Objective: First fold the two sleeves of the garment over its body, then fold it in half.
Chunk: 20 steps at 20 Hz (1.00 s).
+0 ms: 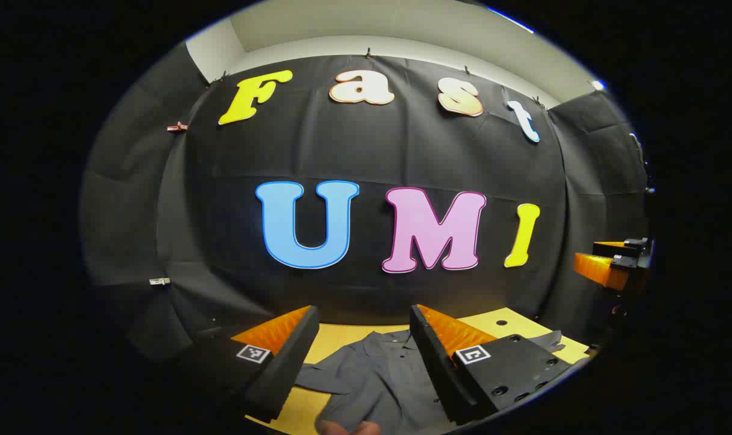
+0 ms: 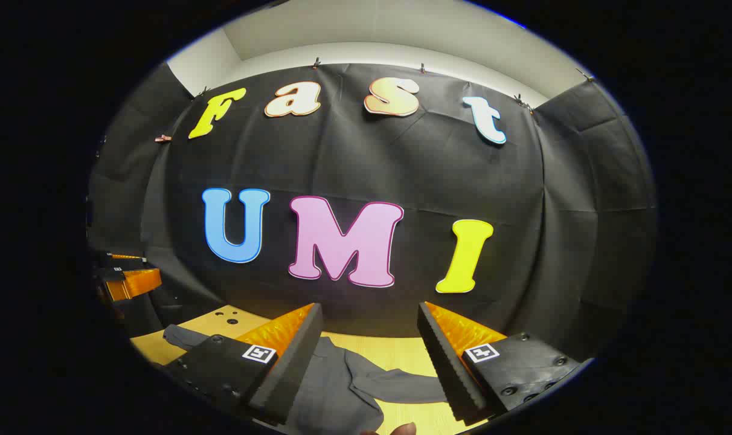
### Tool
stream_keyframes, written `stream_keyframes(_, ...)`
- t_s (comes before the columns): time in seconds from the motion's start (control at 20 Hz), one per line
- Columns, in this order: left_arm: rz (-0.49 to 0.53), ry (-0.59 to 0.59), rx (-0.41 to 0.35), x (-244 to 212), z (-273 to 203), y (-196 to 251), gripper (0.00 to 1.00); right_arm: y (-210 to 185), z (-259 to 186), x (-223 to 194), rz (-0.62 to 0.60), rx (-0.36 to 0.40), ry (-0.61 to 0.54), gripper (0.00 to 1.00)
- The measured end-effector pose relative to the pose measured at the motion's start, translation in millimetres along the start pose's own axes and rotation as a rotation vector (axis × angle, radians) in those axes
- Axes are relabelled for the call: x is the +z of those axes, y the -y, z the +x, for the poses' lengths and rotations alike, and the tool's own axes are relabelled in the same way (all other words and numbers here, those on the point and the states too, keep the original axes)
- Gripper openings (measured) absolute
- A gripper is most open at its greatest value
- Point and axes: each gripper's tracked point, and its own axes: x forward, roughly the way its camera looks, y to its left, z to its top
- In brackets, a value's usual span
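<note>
Below, at 6 o'clock of the left gripper view, lies the grey shirt (image 1: 378, 380) flat on the yellow table (image 1: 336, 341), collar toward the booth wall, one sleeve reaching toward 8 o'clock. Held above it, clear of the cloth, the left gripper (image 1: 363, 356), jaws released and wide apart, grasping nothing. At 3 o'clock, well apart, seen from the side: the right gripper (image 1: 607, 266).

Likewise raised in the right gripper view, the right gripper (image 2: 369, 362), jaws released, empty, over the shirt (image 2: 342, 393) and its sleeve at 5 o'clock. At 9 o'clock, the left gripper (image 2: 127, 281).
</note>
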Motion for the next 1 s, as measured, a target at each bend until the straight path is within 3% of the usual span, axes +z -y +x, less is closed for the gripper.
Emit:
stream_keyframes(0.9,0.017,-0.025,-0.046,-7.3,11.3,25.6,0.95,15.2,11.6,-6.9,0.032,0.001,-0.011,0.97)
stream_keyframes(0.95,0.016,-0.027,-0.050,-7.4,11.5,28.0,0.95,22.0,14.6,-10.2,0.031,-0.013,-0.020,0.92)
stream_keyframes(1.0,0.014,-0.029,-0.056,-10.2,12.4,30.6,0.95,32.8,17.4,-15.1,0.031,-0.029,-0.029,0.97)
